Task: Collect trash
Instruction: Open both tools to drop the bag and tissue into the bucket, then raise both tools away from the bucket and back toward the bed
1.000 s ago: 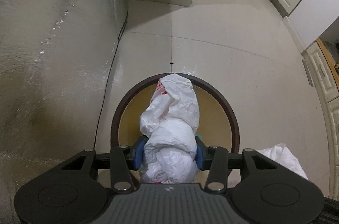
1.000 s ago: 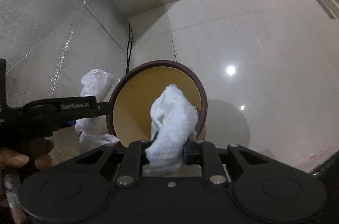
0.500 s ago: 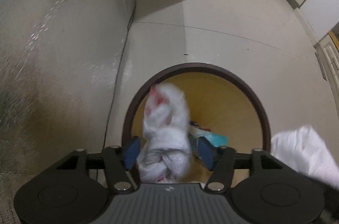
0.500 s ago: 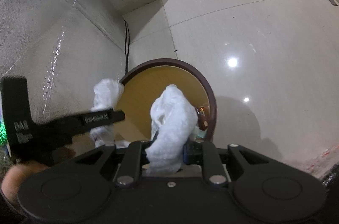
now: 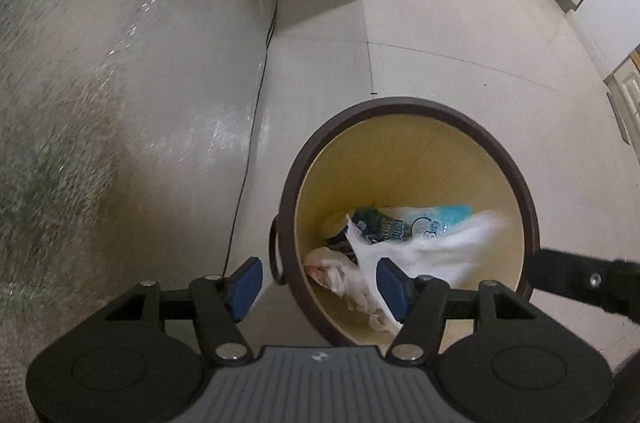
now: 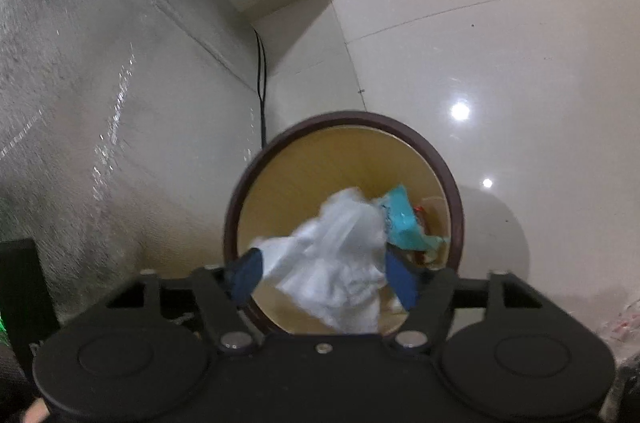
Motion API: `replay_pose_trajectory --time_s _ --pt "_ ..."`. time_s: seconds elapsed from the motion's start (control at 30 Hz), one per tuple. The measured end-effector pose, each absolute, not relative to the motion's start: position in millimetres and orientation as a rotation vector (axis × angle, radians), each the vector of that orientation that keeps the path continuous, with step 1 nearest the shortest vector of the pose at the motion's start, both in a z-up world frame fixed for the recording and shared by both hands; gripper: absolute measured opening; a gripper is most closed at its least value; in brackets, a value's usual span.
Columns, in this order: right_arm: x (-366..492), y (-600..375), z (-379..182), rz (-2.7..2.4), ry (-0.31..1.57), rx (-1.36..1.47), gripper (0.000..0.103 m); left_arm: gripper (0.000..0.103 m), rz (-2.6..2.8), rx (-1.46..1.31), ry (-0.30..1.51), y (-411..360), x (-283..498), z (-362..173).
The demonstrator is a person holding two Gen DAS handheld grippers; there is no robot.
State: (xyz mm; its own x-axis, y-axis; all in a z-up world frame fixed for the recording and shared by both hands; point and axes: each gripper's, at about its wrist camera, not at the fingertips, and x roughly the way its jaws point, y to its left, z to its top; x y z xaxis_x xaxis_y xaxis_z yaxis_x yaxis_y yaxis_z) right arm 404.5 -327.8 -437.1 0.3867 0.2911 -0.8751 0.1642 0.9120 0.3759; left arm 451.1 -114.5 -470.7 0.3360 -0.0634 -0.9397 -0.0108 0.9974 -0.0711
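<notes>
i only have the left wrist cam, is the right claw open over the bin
Observer: Yes. The right claw has just been opening. Its pads stand clear of the blurred white bag seen between them, above the bin.
Operator: anything in the bin i can't see
Observer: A small red-orange thing near the far wall, beside the teal wrapper.

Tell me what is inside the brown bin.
The bin holds crumpled white bags and a blue-and-white wrapper. Whatever lies beneath them, and the bottom, is covered.
</notes>
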Motion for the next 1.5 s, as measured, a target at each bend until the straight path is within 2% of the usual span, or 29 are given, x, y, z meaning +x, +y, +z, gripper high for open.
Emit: replay_pose_trajectory --time_s 0.2,0.33,0.43,0.57,1.2,1.5 --pt "390.7 -340.7 -446.2 0.055 1.228 0.43 0.085 0.074 -0.034 -0.07 1.239 -107.6 436.0 -464.3" --pt "383.6 -344.7 -445.7 0.048 1.238 0.41 0.097 0.083 -0.042 -0.066 1.236 -106.0 426.9 -454.6" --pt "379.2 -342.7 -441.7 0.051 1.228 0.375 0.103 0.092 -0.051 -0.069 1.248 -109.1 426.6 -448.4" --pt "375.3 -341.9 -433.6 0.048 1.215 0.344 0.103 0.101 -0.048 -0.061 1.246 -105.6 421.1 -436.2" --pt "331.5 -356.1 -374.7 -0.007 1.138 0.283 0.103 0.103 -0.004 -0.014 1.212 -91.2 373.4 -370.9" --pt "296.0 -354.4 -334.2 -0.016 1.065 0.222 0.103 0.103 -0.027 -0.034 1.135 -83.9 337.5 -325.6"
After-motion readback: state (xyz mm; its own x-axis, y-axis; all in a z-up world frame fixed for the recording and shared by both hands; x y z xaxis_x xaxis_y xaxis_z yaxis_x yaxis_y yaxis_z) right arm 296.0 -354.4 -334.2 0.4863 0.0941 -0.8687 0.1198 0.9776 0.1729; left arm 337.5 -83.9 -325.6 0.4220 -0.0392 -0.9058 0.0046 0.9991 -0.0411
